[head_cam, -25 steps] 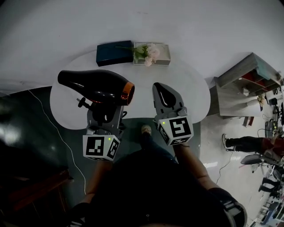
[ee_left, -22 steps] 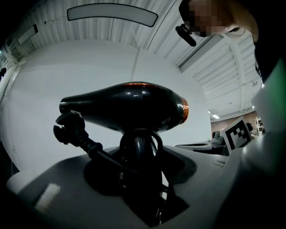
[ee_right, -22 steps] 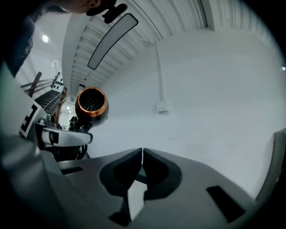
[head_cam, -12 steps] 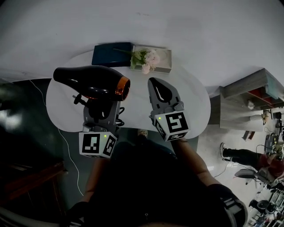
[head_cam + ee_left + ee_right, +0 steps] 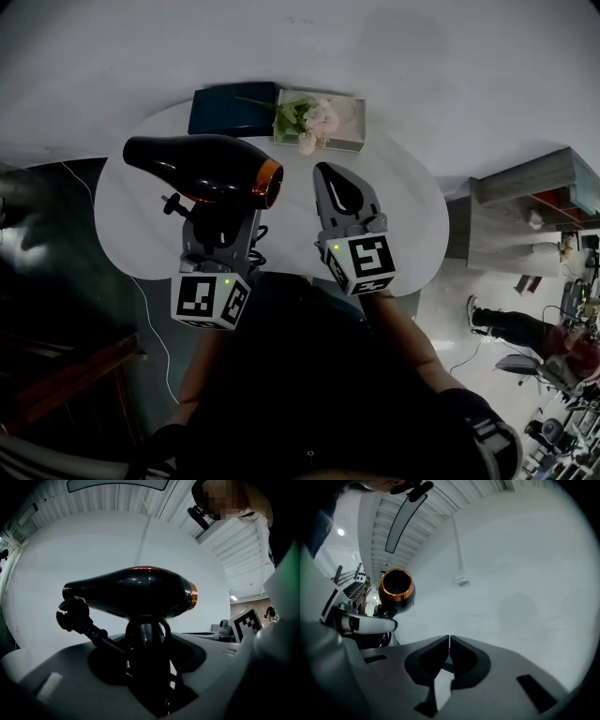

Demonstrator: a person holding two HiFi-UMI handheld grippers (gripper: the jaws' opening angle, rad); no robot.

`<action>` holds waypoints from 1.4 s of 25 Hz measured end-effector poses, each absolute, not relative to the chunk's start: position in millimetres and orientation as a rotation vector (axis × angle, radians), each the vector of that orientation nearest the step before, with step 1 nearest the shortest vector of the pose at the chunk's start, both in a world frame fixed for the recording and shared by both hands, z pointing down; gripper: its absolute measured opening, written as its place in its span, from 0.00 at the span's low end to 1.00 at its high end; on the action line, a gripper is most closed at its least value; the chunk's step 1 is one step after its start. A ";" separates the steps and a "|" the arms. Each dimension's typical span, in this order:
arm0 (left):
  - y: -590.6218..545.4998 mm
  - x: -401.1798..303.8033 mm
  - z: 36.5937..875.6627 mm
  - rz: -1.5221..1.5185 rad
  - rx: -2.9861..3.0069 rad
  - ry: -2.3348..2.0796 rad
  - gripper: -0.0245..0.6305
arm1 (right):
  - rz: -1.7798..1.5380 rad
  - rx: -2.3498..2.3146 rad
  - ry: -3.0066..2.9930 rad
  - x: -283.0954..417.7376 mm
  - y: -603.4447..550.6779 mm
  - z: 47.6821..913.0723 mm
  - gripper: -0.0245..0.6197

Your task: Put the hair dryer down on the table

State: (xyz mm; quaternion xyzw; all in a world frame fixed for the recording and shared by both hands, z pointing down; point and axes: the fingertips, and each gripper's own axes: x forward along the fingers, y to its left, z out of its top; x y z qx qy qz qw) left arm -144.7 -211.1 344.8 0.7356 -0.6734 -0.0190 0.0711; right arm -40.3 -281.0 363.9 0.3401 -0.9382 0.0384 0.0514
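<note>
There is one hair dryer (image 5: 202, 169), black with a single orange ring at its wide end, and it is up in the left gripper (image 5: 222, 216), over the left part of the one white oval table (image 5: 408, 220). Its body lies crosswise, with the narrow nozzle to the left of the head view and the ringed end towards the right gripper (image 5: 328, 176). Whether it touches the tabletop cannot be told. The left gripper view shows the two jaws partly open and pressed on the dryer's dark handle, one on each side, with the body (image 5: 136, 592) level above them and one short black stalk with a knobbed end (image 5: 70, 613) sticking out beside the handle. The right gripper view shows its two jaws closed against each other with nothing between them (image 5: 449, 641). The dryer's orange-ringed mouth (image 5: 397, 590) shows at the left of that view. The two grippers sit side by side over the near half of the table, apart from each other, and each carries one marker cube, the left (image 5: 211, 302) and the right (image 5: 364, 262). Two things rest at the table's far edge, touching or nearly so: one dark blue box (image 5: 230, 110) and one shallow tray of pale flowers (image 5: 319, 120). One thin cable (image 5: 141, 309) runs across the dark floor at the left.
</note>
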 end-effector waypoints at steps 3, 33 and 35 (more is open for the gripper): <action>-222.2 -144.7 356.1 -0.034 2.223 -1.983 0.41 | 0.089 1.067 -2.845 -39.3 -289.9 370.3 0.06; -264.4 -131.1 533.0 0.347 2.200 -1.521 0.41 | 0.203 1.285 -2.555 -12.9 -313.4 456.3 0.06; -264.8 -129.5 541.3 0.364 2.191 -1.501 0.41 | 0.204 1.290 -2.547 -11.4 -313.6 458.0 0.06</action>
